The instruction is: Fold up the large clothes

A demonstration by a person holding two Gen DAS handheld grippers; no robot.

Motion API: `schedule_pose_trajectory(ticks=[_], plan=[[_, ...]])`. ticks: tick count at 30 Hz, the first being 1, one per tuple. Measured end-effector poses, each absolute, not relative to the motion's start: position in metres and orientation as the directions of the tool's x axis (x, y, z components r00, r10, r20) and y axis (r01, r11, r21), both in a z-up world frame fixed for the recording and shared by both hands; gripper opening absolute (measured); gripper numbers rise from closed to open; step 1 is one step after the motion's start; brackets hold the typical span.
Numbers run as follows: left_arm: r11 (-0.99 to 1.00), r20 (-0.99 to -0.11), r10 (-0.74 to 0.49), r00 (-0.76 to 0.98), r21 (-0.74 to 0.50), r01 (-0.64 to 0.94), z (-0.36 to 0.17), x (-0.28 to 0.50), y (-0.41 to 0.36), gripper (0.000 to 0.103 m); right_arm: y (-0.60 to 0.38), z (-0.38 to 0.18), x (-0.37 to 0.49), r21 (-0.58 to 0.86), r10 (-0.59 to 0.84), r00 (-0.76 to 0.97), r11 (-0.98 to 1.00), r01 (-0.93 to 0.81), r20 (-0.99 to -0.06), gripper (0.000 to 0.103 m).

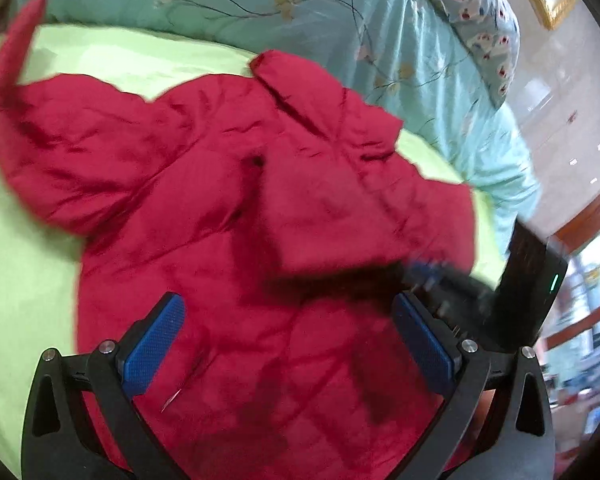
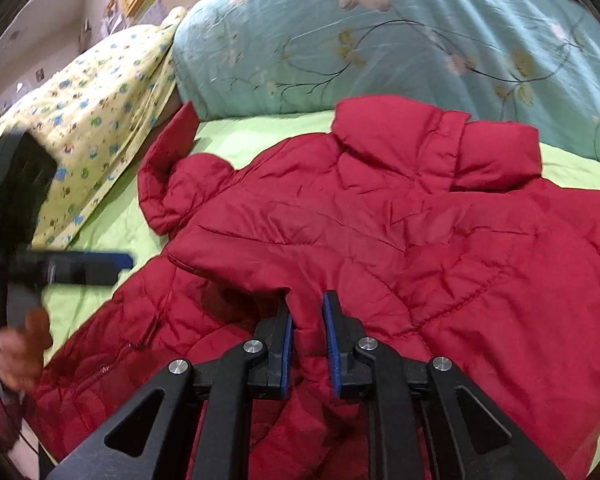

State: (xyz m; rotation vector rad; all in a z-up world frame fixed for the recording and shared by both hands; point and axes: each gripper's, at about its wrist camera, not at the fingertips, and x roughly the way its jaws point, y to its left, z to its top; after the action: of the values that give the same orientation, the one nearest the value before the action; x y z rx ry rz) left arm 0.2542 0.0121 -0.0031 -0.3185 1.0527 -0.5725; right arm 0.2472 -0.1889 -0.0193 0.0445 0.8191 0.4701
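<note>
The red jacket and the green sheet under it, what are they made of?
The red jacket looks like padded nylon or polyester: slightly shiny, puffy, with stitched quilting lines and sharp crinkles. The green sheet looks like soft matte woven cloth, maybe cotton; it lies smooth with no shine. Neither can be told for sure by sight.

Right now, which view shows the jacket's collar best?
The right wrist view: the collar of the red jacket is sharp, standing against the floral quilt. In the left wrist view the collar is blurred and foreshortened.
</note>
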Motion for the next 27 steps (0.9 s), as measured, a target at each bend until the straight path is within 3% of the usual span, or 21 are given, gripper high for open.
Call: schedule_pose_trajectory(ticks=[4, 5, 6, 7, 9, 12, 13, 14, 15, 22, 25, 27], plan=[[0.772, -0.708, -0.635, 0.309, -0.579, 0.261, -0.012, 0.287, 0.006, 0.099, -0.183, -0.022, 0.248, 0.217, 0.427, 0.580, 0.892, -0.397, -0.694, 0.018], [0.776, -0.714, -0.631, 0.303, -0.577, 0.255, -0.014, 0.294, 0.003, 0.085, -0.184, -0.023, 0.248, 0.225, 0.431, 0.578, 0.891, -0.395, -0.692, 0.018], [0.771, -0.712, -0.637, 0.297, -0.583, 0.256, -0.017, 0.297, 0.001, 0.061, -0.184, -0.024, 0.249, 0.231, 0.434, 0.576, 0.890, -0.392, -0.693, 0.018], [0.768, -0.714, -0.640, 0.284, -0.589, 0.250, -0.020, 0.303, -0.001, 0.051, -0.185, -0.025, 0.249, 0.235, 0.433, 0.573, 0.891, -0.388, -0.696, 0.018], [0.785, -0.731, -0.620, 0.286, -0.569, 0.246, -0.025, 0.309, -0.003, 0.019, -0.187, -0.026, 0.250, 0.234, 0.425, 0.573, 0.896, -0.377, -0.701, 0.020], [0.783, -0.726, -0.622, 0.293, -0.565, 0.262, -0.025, 0.314, -0.003, 0.007, -0.193, -0.026, 0.250, 0.274, 0.442, 0.546, 0.890, -0.363, -0.712, 0.027], [0.783, -0.723, -0.622, 0.301, -0.561, 0.270, -0.024, 0.313, -0.003, 0.006, -0.195, -0.025, 0.249, 0.289, 0.452, 0.539, 0.886, -0.362, -0.711, 0.032], [0.788, -0.725, -0.614, 0.310, -0.550, 0.276, -0.022, 0.312, -0.003, 0.005, -0.198, -0.022, 0.246, 0.306, 0.464, 0.534, 0.881, -0.360, -0.707, 0.048], [0.800, -0.732, -0.598, 0.326, -0.528, 0.284, -0.020, 0.310, -0.002, 0.004, -0.200, -0.019, 0.242, 0.314, 0.470, 0.537, 0.879, -0.359, -0.700, 0.057], [0.899, -0.779, -0.424, 0.463, -0.301, 0.317, -0.004, 0.295, 0.015, 0.004, -0.257, 0.009, 0.226, 0.260, 0.314, 0.672, 0.948, -0.183, -0.670, 0.058], [0.922, -0.796, -0.351, 0.494, -0.201, 0.332, -0.003, 0.294, 0.013, 0.004, -0.285, 0.004, 0.242, 0.161, 0.139, 0.675, 0.987, -0.030, -0.724, 0.064], [0.928, -0.793, -0.312, 0.524, -0.137, 0.345, -0.001, 0.292, 0.007, 0.004, -0.298, -0.005, 0.252, 0.163, 0.117, 0.648, 0.987, 0.010, -0.752, 0.064]])
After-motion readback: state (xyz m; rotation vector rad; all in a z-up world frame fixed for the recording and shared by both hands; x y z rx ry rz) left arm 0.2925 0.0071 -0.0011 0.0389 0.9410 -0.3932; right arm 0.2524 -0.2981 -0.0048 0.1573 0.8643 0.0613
